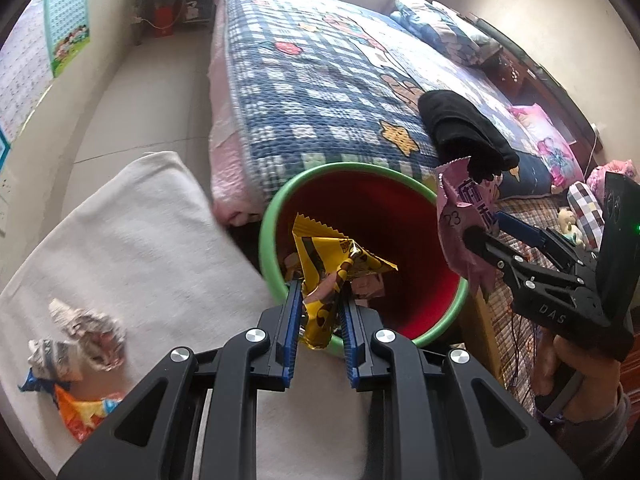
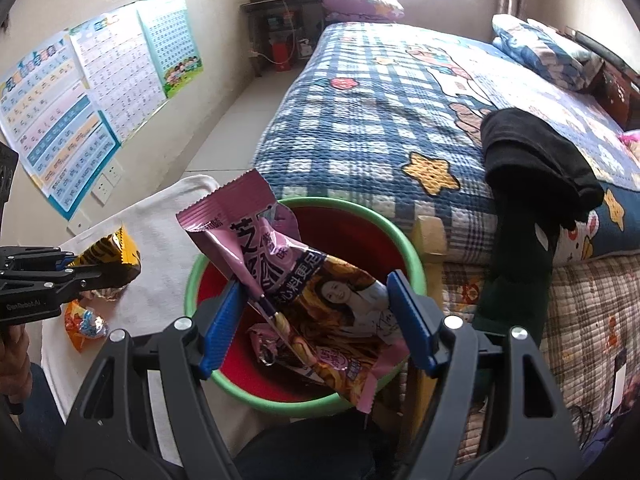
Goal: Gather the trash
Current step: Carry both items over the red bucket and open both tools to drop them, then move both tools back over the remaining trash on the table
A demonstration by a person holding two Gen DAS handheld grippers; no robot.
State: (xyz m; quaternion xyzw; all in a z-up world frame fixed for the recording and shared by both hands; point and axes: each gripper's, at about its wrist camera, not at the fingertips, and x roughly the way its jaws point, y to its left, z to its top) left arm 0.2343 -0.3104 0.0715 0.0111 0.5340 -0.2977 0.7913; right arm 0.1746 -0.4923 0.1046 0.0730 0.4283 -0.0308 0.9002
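My left gripper point(image 1: 318, 300) is shut on a yellow snack wrapper point(image 1: 328, 264) and holds it over the near rim of the green bin with a red inside point(image 1: 424, 320). My right gripper point(image 2: 316, 316) has its jaws wide apart; a pink snack wrapper point(image 2: 304, 280) rests against the left finger, over the same bin point(image 2: 412, 256). The right gripper point(image 1: 486, 236) and pink wrapper point(image 1: 460, 220) show in the left wrist view at the bin's right rim. Wrappers lie inside the bin point(image 2: 272, 344). Crumpled paper point(image 1: 86, 334) and an orange wrapper point(image 1: 80, 412) lie on a white cloth point(image 1: 140, 248).
A bed with a blue checked quilt point(image 1: 320, 80) stands behind the bin, with black clothing point(image 1: 460, 128) on its corner. A wooden post point(image 2: 430, 240) is next to the bin. Posters point(image 2: 80, 92) hang on the left wall. A dark shelf point(image 2: 280, 20) stands at the far end.
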